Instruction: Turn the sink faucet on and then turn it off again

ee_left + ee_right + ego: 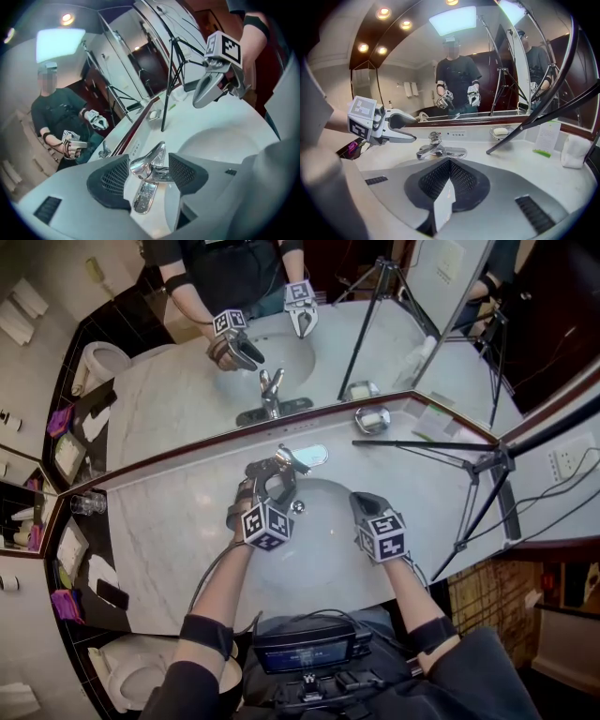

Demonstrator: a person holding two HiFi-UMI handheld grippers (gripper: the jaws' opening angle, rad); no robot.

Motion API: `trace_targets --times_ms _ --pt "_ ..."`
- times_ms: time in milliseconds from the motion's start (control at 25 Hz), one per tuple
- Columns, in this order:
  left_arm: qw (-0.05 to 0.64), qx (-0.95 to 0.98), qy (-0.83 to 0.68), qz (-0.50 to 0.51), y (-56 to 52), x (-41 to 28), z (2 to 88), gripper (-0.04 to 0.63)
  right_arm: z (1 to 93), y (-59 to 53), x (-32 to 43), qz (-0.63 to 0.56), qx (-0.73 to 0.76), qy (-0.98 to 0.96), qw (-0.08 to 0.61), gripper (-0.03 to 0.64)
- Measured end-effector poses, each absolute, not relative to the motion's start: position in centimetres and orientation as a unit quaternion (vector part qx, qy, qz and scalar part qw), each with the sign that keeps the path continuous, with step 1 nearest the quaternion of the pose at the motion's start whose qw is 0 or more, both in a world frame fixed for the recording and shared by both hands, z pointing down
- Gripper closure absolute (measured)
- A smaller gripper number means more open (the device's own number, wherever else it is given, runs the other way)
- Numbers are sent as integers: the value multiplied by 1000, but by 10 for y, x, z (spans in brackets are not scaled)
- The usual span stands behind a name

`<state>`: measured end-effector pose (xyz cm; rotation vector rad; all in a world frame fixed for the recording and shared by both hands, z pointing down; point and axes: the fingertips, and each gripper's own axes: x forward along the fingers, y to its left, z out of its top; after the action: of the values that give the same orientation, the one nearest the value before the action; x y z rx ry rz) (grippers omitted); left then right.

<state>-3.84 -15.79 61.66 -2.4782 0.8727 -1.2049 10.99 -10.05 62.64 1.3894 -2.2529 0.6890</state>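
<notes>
faucet [298,458] sits at the back edge of the counter [178,521], behind the basin [323,545]. it is polished metal, rigid and probably slick, so its lever [150,161] is best gripped across the sides. left gripper [270,482] is spread wide astride that lever without pressing on it; right gripper [449,180] is closed and empty.

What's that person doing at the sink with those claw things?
A person holds a claw in each hand at a sink. The left claw is open, with the faucet between its jaws but not pinched. The right claw is shut and empty, nearby. I see no water running.
</notes>
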Motion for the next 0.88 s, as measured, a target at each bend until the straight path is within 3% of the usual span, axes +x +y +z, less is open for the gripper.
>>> trace_targets --times_ms 520,880 --pt "209 -816 218 -492 -181 0 671 327 633 -81 126 256 516 -792 204 598" --pt "215 -811 231 -492 -192 10 678 355 637 -70 137 263 526 -781 208 598"
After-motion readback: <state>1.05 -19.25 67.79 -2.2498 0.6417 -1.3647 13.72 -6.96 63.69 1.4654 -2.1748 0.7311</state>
